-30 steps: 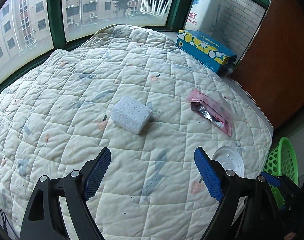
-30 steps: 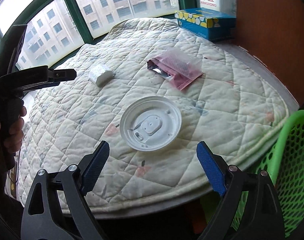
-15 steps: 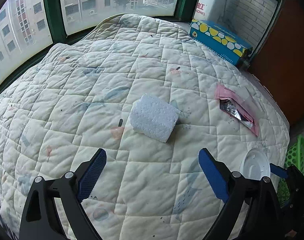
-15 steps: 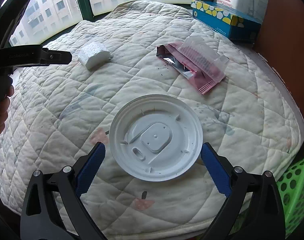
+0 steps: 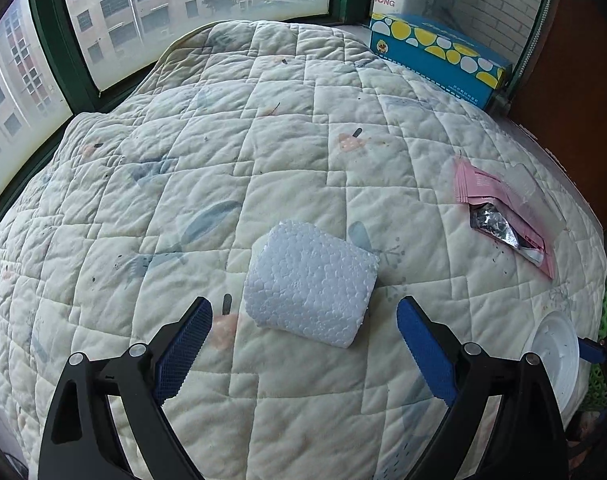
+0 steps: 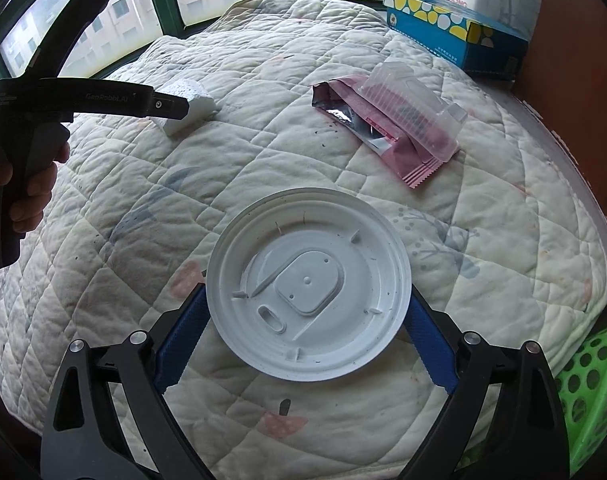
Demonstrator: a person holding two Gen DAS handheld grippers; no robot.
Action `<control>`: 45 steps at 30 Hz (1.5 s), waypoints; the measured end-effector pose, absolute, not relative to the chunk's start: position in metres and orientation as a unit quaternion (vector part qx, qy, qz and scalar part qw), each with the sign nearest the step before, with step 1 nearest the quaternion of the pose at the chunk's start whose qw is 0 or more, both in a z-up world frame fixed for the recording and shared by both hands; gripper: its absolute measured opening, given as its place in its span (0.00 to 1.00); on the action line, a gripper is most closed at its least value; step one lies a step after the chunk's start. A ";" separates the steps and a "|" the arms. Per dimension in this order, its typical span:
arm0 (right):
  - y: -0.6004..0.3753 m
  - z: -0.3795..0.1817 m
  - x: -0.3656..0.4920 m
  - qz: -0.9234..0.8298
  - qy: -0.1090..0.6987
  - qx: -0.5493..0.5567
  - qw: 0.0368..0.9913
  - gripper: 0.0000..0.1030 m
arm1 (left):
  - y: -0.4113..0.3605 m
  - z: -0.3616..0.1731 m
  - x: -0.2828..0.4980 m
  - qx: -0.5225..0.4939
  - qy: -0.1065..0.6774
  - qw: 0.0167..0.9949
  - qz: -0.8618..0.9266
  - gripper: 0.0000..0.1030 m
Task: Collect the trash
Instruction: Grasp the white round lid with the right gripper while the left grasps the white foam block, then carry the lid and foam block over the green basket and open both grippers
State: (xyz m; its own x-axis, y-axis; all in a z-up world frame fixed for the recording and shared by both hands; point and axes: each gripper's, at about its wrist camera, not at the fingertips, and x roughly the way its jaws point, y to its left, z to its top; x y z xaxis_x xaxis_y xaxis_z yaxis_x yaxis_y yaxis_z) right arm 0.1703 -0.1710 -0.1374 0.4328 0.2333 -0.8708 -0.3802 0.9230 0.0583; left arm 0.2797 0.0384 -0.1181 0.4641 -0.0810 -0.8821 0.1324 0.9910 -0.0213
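The left gripper (image 5: 303, 344) hung with jaws apart just short of the white polystyrene foam block (image 5: 309, 284) on the quilted cream cover (image 5: 263, 140), lined up to pinch it; the right gripper (image 6: 303, 336), jaws spread, straddled the round white plastic lid (image 6: 307, 284) near the foam block, not visibly clamping; the green mesh basket (image 6: 583, 396) waited beyond the lid, presumably for trash

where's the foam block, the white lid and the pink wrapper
foam block (image 5: 309, 280), left wrist view, middle of its top face
white lid (image 6: 307, 306), right wrist view, raised centre panel
pink wrapper (image 6: 417, 170), right wrist view, its crimped lower end
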 end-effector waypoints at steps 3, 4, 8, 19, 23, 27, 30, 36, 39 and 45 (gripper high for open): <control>-0.172 -0.134 0.168 0.184 0.498 -0.071 0.844 0.89 | 0.032 -0.124 0.286 0.045 0.514 0.854 -0.058 0.88; -0.173 -0.133 0.167 0.185 0.497 -0.068 0.845 0.89 | 0.033 -0.126 0.288 0.042 0.516 0.854 -0.059 0.88; -0.179 -0.125 0.163 0.185 0.491 -0.060 0.849 0.89 | 0.034 -0.135 0.294 0.035 0.519 0.852 -0.058 0.79; -0.200 -0.096 0.142 0.179 0.466 -0.040 0.866 0.89 | 0.028 -0.112 0.271 0.007 0.492 0.868 -0.060 0.63; -0.213 -0.082 0.130 0.171 0.453 -0.034 0.874 0.89 | 0.014 -0.092 0.251 0.002 0.483 0.873 -0.073 0.63; -0.234 -0.069 0.117 0.151 0.442 -0.024 0.884 0.89 | -0.007 -0.072 0.228 0.003 0.469 0.878 -0.097 0.63; -0.253 -0.060 0.107 0.133 0.435 -0.016 0.890 0.89 | -0.024 -0.058 0.212 0.006 0.458 0.881 -0.116 0.63; -0.297 -0.050 0.087 0.088 0.426 0.002 0.900 0.89 | -0.066 -0.036 0.186 0.015 0.442 0.883 -0.157 0.63; -0.317 -0.047 0.077 0.066 0.423 0.009 0.903 0.89 | -0.089 -0.028 0.175 0.024 0.435 0.882 -0.178 0.63; -0.355 -0.045 0.061 0.026 0.421 0.026 0.906 0.89 | -0.129 -0.020 0.160 0.041 0.429 0.877 -0.213 0.63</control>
State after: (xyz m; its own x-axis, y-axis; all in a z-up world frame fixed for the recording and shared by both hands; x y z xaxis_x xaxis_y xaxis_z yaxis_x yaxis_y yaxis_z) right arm 0.0613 -0.3545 -0.0448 0.6434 0.0690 -0.7624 -0.0259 0.9973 0.0684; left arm 0.1596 -0.1290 -0.0199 0.5412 -0.3376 -0.7702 0.4078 0.9063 -0.1107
